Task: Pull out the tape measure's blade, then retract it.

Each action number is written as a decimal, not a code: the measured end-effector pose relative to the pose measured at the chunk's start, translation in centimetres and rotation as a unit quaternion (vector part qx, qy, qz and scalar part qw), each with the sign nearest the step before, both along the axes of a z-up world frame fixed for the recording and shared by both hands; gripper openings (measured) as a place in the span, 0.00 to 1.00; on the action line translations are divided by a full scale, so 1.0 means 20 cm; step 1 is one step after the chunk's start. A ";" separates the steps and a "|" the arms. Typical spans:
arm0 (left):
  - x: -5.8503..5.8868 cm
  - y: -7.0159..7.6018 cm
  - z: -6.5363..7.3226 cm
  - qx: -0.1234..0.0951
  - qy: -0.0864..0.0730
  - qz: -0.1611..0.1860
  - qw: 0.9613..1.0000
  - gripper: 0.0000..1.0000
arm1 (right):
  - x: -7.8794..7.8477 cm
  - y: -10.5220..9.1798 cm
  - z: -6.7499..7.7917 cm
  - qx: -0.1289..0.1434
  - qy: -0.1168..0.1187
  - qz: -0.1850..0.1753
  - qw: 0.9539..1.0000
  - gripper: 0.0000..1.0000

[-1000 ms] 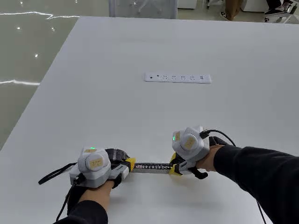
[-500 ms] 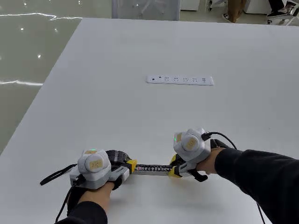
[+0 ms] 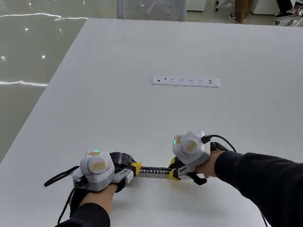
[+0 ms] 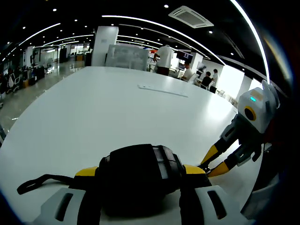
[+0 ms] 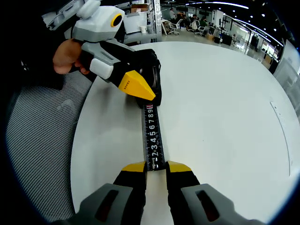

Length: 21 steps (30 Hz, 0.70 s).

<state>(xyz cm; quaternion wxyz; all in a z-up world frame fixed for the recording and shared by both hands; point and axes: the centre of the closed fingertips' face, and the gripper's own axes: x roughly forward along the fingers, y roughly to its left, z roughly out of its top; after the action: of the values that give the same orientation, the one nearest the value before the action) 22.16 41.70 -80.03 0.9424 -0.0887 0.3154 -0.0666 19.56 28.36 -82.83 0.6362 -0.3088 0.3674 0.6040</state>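
Wide white counter (image 3: 142, 52) in bright office, white power strip (image 3: 186, 81), left gripper (image 3: 129, 169) fingers clamping black tape measure (image 4: 138, 178), right gripper (image 5: 154, 167) pinching numbered blade (image 5: 151, 133)

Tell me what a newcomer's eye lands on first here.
At the near edge of the table, the left hand-held gripper clamps the black tape measure, and the right hand-held gripper pinches its numbered blade, stretched between them. Farther back lies a white power strip.
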 end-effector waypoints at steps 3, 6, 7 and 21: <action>0.00 0.00 0.00 0.000 0.001 -0.001 1.000 0.64 | 0.00 0.02 0.00 0.002 -0.001 0.003 1.000 0.12; 0.00 0.00 0.00 0.000 0.001 -0.001 1.000 0.64 | 0.00 0.02 0.00 0.004 0.001 0.003 1.000 0.12; 0.00 0.00 0.00 -0.001 0.001 -0.001 1.000 0.64 | 0.00 0.02 0.00 0.005 0.001 0.002 1.000 0.12; 0.00 0.00 -0.01 -0.001 0.002 0.000 1.000 0.64 | 0.01 0.07 0.01 0.016 0.001 -0.001 1.000 0.12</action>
<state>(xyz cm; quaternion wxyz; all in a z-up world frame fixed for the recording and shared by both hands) 22.20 41.71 -80.13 0.9419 -0.0897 0.3169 -0.0665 19.76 29.78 -82.66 0.6413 -0.2981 0.3584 0.6094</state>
